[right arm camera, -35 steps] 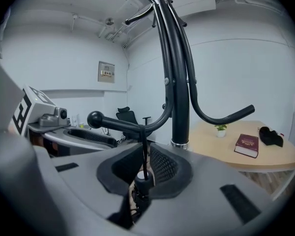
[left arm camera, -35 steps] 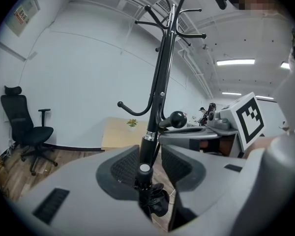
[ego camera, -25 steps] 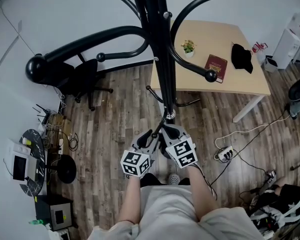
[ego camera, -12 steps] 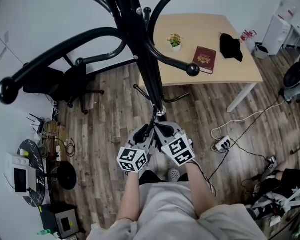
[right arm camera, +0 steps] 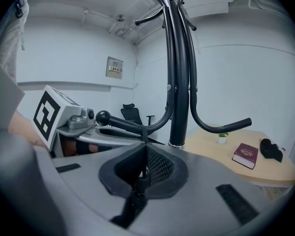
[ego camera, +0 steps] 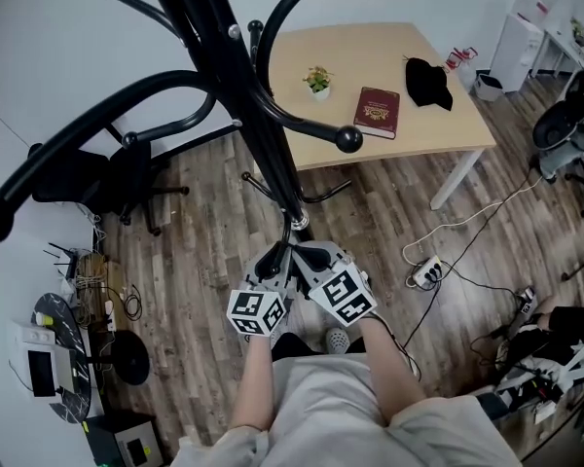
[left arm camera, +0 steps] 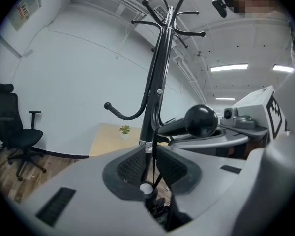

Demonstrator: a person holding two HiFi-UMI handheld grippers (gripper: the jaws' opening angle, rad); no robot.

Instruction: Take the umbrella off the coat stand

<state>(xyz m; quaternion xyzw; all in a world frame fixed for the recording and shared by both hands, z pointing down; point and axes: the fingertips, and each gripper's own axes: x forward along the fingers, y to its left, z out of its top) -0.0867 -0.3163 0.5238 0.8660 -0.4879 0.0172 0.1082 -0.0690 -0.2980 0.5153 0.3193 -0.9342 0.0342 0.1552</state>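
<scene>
The black coat stand (ego camera: 236, 76) rises in front of me, and both grippers sit close together at its pole. A thin black umbrella strap (right arm camera: 139, 146) runs up between the jaws toward a ball-tipped hook (right arm camera: 103, 117). My right gripper (ego camera: 308, 258) (right arm camera: 144, 162) is shut on that strap. The left gripper (ego camera: 276, 260) (left arm camera: 148, 170) has the strap (left arm camera: 153, 156) between its pads with a small gap; its jaws are closing. A white round tip (left arm camera: 145, 189) and a dark bundle, which looks like the umbrella, lie just under the left jaws.
A wooden table (ego camera: 448, 129) stands behind the coat stand with a small plant (ego camera: 318, 79), a red book (ego camera: 377, 111) and a black cap (ego camera: 426, 81). A black office chair (ego camera: 127, 178) is at the left. A power strip (ego camera: 426, 272) and cables lie on the floor at the right.
Both grippers stay at the pole, side by side. The head view has swung, so the stand and table sit further left in the picture.
</scene>
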